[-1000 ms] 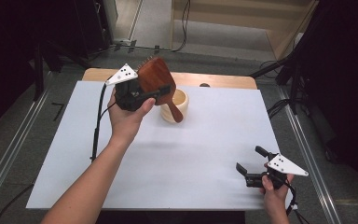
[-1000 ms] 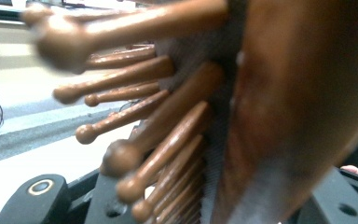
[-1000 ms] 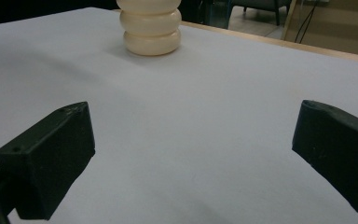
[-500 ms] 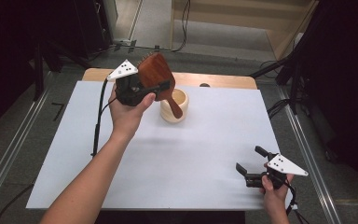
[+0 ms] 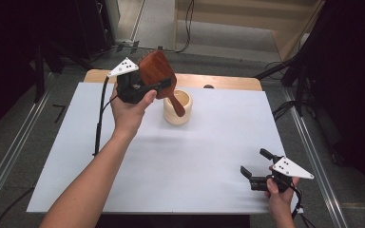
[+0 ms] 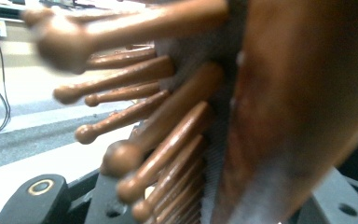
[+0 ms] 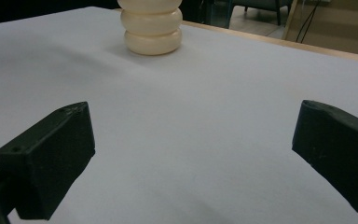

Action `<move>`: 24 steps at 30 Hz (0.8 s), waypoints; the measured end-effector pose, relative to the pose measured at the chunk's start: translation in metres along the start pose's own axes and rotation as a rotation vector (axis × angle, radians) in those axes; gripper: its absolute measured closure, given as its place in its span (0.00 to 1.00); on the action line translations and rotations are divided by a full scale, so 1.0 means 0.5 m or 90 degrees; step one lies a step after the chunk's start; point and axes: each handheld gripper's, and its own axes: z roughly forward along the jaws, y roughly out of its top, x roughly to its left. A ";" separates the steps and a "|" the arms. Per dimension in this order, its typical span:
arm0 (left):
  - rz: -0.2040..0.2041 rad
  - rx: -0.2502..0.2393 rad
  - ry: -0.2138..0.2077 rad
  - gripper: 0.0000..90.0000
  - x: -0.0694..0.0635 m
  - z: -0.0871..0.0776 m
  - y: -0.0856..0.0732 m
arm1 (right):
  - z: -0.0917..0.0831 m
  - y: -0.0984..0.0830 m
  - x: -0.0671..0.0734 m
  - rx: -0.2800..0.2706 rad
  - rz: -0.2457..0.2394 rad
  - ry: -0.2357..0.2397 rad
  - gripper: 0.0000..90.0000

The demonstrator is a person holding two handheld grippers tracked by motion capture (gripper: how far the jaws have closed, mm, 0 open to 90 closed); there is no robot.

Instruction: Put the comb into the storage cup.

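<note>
Your white table cover (image 5: 171,161) fills mid-frame; your left gripper (image 5: 145,90), upper left, pinches a reddish-brown wooden paddle hairbrush (image 5: 158,71) with round-tipped wooden pins, its handle dipping over the ridged cream cup (image 5: 177,108); your right gripper (image 5: 254,165), lower right, stands spread; the cup's top is cut off in the right gripper view.

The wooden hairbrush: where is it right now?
In the high view, the wooden hairbrush is held above the table's far left by the left gripper, its handle angling down over the cream ribbed cup.
</note>
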 end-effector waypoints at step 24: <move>-0.012 -0.015 0.017 0.65 0.026 0.027 0.010 | -0.001 0.000 -0.002 -0.002 0.002 0.003 0.00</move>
